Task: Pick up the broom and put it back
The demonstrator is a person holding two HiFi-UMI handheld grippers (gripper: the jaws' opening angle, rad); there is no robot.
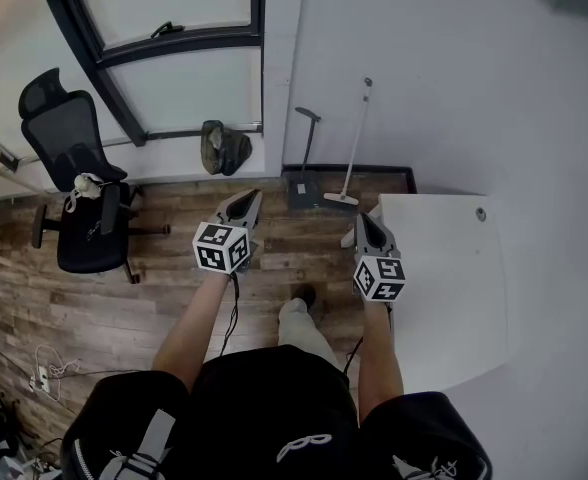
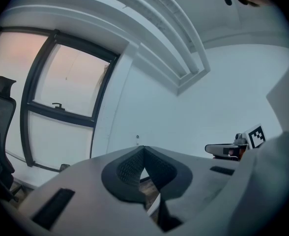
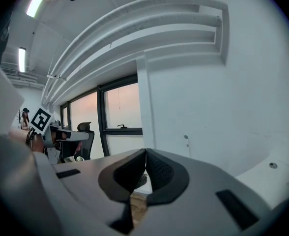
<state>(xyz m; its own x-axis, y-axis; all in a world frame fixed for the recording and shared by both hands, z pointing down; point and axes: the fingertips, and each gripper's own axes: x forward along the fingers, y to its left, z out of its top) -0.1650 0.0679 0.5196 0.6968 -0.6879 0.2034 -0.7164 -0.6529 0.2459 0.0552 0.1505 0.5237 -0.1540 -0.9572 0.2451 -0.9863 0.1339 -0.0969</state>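
Head view: L gripper [image 1: 248,200] and R gripper [image 1: 362,222] held out over wood floor [image 1: 124,298]; fingers of each pressed together, nothing between; broom [image 1: 354,158] leans vs. wall, ahead of R fingers; dustpan [image 1: 304,186] beside it, ahead-right of L fingers; white worktop [image 1: 444,268] right of R fingers; office chair [image 1: 74,198] well left of L fingers.

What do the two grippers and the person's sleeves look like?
The left gripper and the right gripper have grey tapered jaws with dark ribbed pads; each carries a cube with black-and-white square markers. A black cable hangs from the left one. The sleeves are black.
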